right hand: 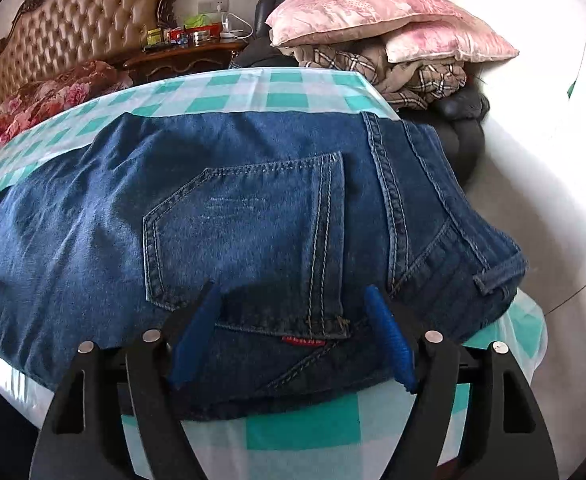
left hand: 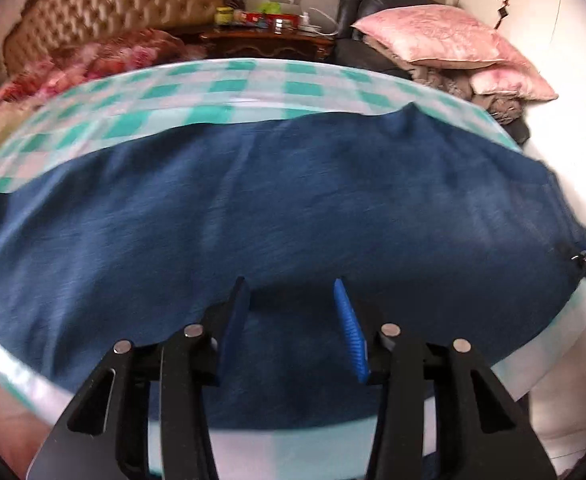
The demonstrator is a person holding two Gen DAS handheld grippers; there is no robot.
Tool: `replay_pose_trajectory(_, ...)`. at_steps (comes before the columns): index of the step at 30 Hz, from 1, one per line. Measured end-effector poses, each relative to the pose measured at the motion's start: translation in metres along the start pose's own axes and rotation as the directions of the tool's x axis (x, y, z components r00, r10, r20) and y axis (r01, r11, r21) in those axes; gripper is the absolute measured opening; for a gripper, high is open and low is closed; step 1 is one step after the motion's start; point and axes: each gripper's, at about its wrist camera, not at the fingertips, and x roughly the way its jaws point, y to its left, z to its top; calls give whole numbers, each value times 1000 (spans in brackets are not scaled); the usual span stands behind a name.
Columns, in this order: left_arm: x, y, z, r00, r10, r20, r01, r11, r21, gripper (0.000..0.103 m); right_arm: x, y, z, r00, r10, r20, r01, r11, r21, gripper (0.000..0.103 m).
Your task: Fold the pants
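While both grippers are hovering spread and empty, the right gripper [right hand: 293, 332] is facing the jeans [right hand: 229, 216] waistband end — the left gripper [left hand: 293, 324] the leg. Each should be biting both denim layers near the edge.

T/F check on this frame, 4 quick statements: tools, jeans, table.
1. Both tools are open. True: the left tool and the right tool each show a wide gap over the denim.
2. The jeans lie on a green-checked cloth. True.
3. The back pocket faces down, hidden. False: it faces up in the right wrist view.
4. The pink pillows lie on the jeans. False: they sit on a pile behind the table.
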Motion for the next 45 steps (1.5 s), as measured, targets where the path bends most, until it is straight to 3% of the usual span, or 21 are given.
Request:
replay_pose_trajectory(3, -4, 9, -5, 999, -38, 9, 38, 999, -2, 44, -1, -3, -7, 1000, -17, 1, 17, 1000, 26, 86)
replay_pose_trajectory(9, -7, 15, -10, 999, -13, 53, 10, 999, 52, 50, -4, 0, -9, 998, -55, 3, 55, 998, 17, 86)
replay_pose_trajectory(12, -7, 38, 14, 997, -52, 51, 51, 999, 4, 49, -5, 5, -9, 996, -93, 8, 93, 996, -3, 88)
replay_pose_trajectory(15, 8, 56, 54, 995, -81, 62, 78, 996, 45, 28, -4, 5, -8, 995, -99, -4, 99, 995, 9, 88)
replay_pose_trajectory(18, 44, 70, 88, 997, -80, -4, 80, 990, 112, 27, -4, 2, -7, 996, -88, -22, 88, 996, 30, 88)
replay_pose_trajectory(20, 62, 91, 98, 999, 8, -32, -5, 996, 93, 26, -3, 1, -6, 996, -81, -31, 82, 996, 34, 88)
replay_pose_trajectory(21, 63, 106, 103, 1000, -16, -22, 17, 998, 62, 16, -3, 0, -6, 996, -78, -31, 79, 996, 32, 88)
replay_pose_trajectory(22, 63, 120, 106, 999, -30, -22, 31, 999, 28, 16, -3, 1, -6, 997, -77, -31, 78, 996, 30, 88)
replay_pose_trajectory(24, 65, 150, 110, 996, 91, -21, -91, 996, 7, 17, -3, 0, -6, 996, -78, -35, 79, 996, 35, 88)
replay_pose_trajectory(25, 61, 174, 110, 996, 94, -11, -94, 994, -50, 16, -3, 1, -5, 996, -81, -39, 83, 996, 34, 88)
replay_pose_trajectory(27, 48, 205, 106, 998, 52, 22, -48, 989, -143, 17, -4, 3, 1, 993, -102, -64, 103, 994, 19, 88)
replay_pose_trajectory(29, 40, 227, 95, 996, 83, 11, -81, 989, -125, 18, -9, 6, 5, 990, -123, -67, 124, 992, 19, 88)
replay_pose_trajectory(32, 36, 267, 84, 993, 118, 4, -116, 984, -137, 18, -19, 13, 11, 996, -87, -38, 88, 995, 36, 88)
replay_pose_trajectory(34, 31, 293, 84, 966, 259, -14, -258, 954, -153, 32, -22, 22, 15, 996, -80, -36, 81, 996, 30, 88)
replay_pose_trajectory(35, 22, 316, 83, 958, 286, 7, -278, 938, -209, 35, -23, 30, 18, 997, -65, -32, 66, 998, 19, 88)
replay_pose_trajectory(38, -17, 359, 75, 957, 284, 65, -244, 903, -354, 35, -30, 54, 22, 1000, -23, -12, 23, 999, -22, 88)
replay_pose_trajectory(40, -39, 360, 62, 952, 288, 103, -236, 906, -351, 34, -34, 72, 21, 1000, 14, 3, -14, 998, -55, 88)
replay_pose_trajectory(41, -47, 356, 50, 959, 262, 104, -216, 920, -328, 34, -36, 83, 19, 999, 41, 5, -41, 997, -67, 88)
replay_pose_trajectory(43, -45, 348, 30, 967, 247, 61, -222, 937, -268, 35, -37, 101, 15, 995, 100, -3, -100, 991, -86, 88)
replay_pose_trajectory(44, -40, 350, 24, 962, 270, 26, -256, 934, -249, 36, -35, 111, 14, 993, 121, -14, -122, 988, -97, 88)
replay_pose_trajectory(45, -34, 353, 15, 943, 333, -24, -329, 915, -234, 37, -34, 118, 12, 991, 130, -20, -132, 986, -101, 88)
